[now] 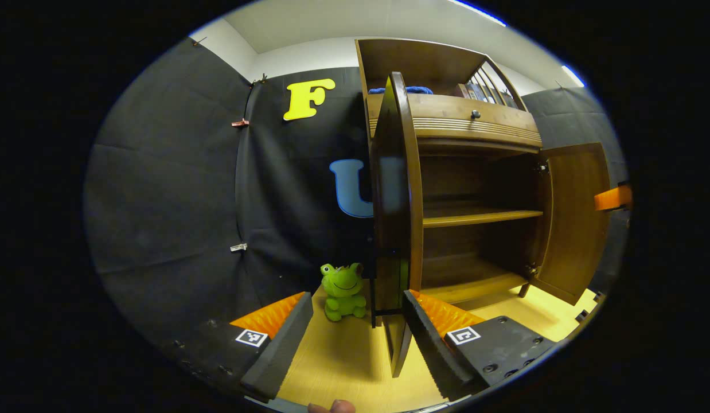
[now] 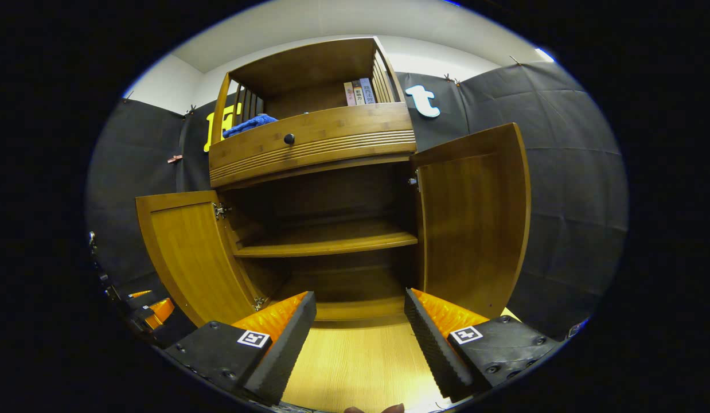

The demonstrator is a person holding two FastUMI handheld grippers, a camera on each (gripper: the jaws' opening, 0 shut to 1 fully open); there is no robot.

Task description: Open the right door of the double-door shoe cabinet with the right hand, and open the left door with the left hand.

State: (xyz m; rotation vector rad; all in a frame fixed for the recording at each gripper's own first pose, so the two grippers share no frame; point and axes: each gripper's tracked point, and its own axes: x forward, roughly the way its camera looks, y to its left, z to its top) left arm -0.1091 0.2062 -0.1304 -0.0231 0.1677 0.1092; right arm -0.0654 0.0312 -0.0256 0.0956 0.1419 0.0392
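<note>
The wooden shoe cabinet (image 1: 475, 123) has both lower doors swung wide. In the left gripper view its left door (image 1: 395, 218) stands edge-on just ahead, its lower edge between my left gripper's (image 1: 355, 338) spread fingers, close to the right-hand finger (image 1: 432, 344); the gripper is open. The right door (image 1: 573, 218) hangs open farther off, with an orange part of the other gripper (image 1: 613, 198) beyond it. In the right gripper view the left door (image 2: 188, 258) and right door (image 2: 475, 223) flank the bare shelf (image 2: 332, 241). My right gripper (image 2: 358, 338) is open, in front of the cabinet, touching nothing.
A green frog toy (image 1: 343, 289) sits on the light wooden floor (image 1: 343, 367) left of the open left door. Above the doors is a drawer with a dark knob (image 2: 289, 138); a blue cloth (image 2: 249, 123) and books (image 2: 361, 90) lie on the top shelf.
</note>
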